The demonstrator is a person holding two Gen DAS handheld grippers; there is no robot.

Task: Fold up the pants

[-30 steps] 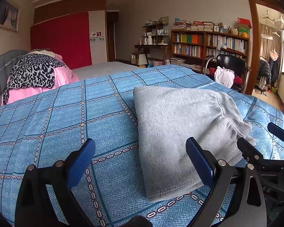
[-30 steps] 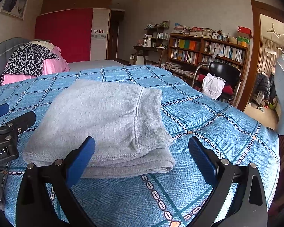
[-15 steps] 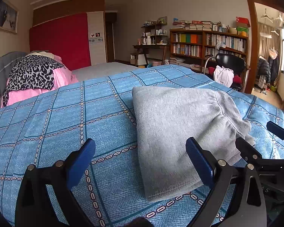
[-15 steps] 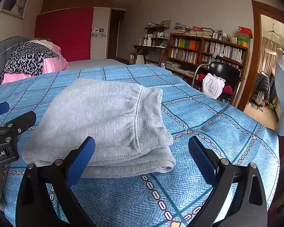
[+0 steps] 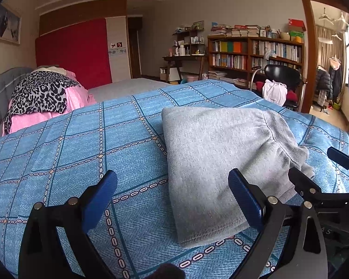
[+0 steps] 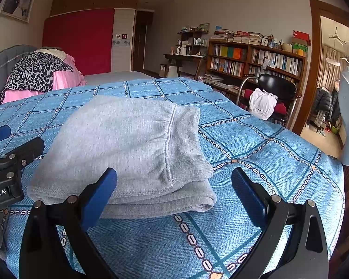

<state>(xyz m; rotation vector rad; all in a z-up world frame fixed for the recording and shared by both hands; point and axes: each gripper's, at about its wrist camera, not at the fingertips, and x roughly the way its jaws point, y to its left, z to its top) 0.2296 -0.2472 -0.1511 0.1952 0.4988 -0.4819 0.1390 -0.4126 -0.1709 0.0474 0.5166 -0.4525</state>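
Note:
Grey sweatpants (image 5: 223, 158) lie folded into a compact stack on the blue checked bedspread (image 5: 93, 144), elastic waistband on top toward the right. In the right wrist view the same pants (image 6: 128, 144) fill the middle, with the folded layers showing at the near edge. My left gripper (image 5: 173, 197) stands open just short of the stack's near left corner, nothing between its blue pads. Open too, my right gripper (image 6: 174, 193) hovers before the near right corner and holds nothing. Each gripper shows at the edge of the other's view.
A pink and leopard-print bundle (image 5: 41, 95) lies at the bed's head on the left. A bookshelf (image 5: 256, 55), a desk and a black chair (image 5: 281, 79) with white cloth stand beyond the bed's far right side. A doorway (image 6: 332, 81) opens at the right.
Both grippers have drawn back slightly from the folded pants and stayed open. The pants have not moved.

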